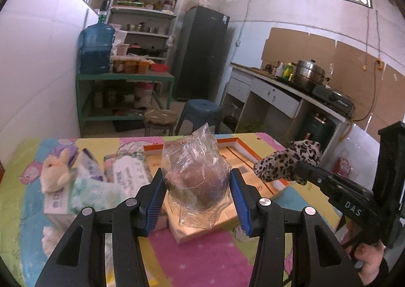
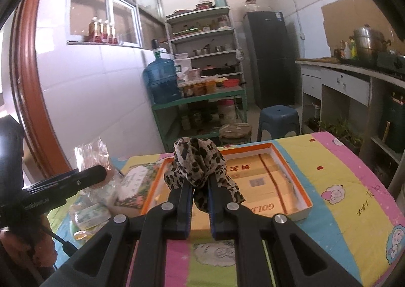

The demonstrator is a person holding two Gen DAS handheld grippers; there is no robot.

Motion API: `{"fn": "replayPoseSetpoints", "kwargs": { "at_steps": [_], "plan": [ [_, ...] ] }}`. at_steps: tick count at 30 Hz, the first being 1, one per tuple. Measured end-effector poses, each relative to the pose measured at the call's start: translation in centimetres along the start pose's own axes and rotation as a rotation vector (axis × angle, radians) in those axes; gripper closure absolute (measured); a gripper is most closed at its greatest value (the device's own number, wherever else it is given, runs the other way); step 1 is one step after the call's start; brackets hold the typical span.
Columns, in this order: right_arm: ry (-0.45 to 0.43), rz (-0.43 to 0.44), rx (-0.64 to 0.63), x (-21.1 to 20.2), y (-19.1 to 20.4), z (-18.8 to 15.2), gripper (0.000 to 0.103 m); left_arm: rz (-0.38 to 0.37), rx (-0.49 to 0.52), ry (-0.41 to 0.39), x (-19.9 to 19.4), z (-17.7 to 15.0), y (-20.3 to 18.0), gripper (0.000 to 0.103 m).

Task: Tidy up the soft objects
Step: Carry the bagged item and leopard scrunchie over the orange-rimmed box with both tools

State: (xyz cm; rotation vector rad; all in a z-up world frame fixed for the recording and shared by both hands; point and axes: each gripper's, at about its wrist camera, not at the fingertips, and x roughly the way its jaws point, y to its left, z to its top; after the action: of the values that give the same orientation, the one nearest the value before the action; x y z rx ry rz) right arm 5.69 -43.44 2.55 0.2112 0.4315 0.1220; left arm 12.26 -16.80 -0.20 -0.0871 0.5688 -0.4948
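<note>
While above the box (image 2: 291, 185), left tool (image 1: 197, 185) grips plastic bag (image 1: 195, 160), right tool (image 2: 200, 185) pinches leopard cloth (image 2: 197, 158).

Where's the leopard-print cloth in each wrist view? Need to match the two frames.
Left wrist: leopard-print cloth sits right of centre, pinched in the right gripper that enters from the right edge, above the orange-rimmed box.
Right wrist: leopard-print cloth is at centre, clamped between this gripper's fingers.
Shared landmark: the blue water jug on the green shelf.
</note>
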Motion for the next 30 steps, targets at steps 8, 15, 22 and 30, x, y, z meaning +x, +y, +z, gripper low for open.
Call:
{"fn": "replayPoseSetpoints", "kwargs": {
  "at_steps": [8, 15, 22, 30],
  "plan": [
    [0.014, -0.006, 0.039, 3.0, -3.6, 0.1, 0.092, 0.034, 0.004, 0.05, 5.7, 1.1, -1.6, 0.052],
    [0.041, 0.0, 0.055, 5.6, -5.4, 0.0, 0.092, 0.053, 0.014, 0.092, 9.8, 1.3, -2.5, 0.052],
    [0.071, 0.0, 0.069, 7.7, -6.8, -0.2, 0.092, 0.065, 0.01, 0.132, 13.1, 1.1, -2.9, 0.052],
    [0.129, -0.005, 0.096, 10.2, -7.8, -1.8, 0.092, 0.063, -0.017, 0.204, 16.6, 0.0, -2.3, 0.052]
  ]
}}
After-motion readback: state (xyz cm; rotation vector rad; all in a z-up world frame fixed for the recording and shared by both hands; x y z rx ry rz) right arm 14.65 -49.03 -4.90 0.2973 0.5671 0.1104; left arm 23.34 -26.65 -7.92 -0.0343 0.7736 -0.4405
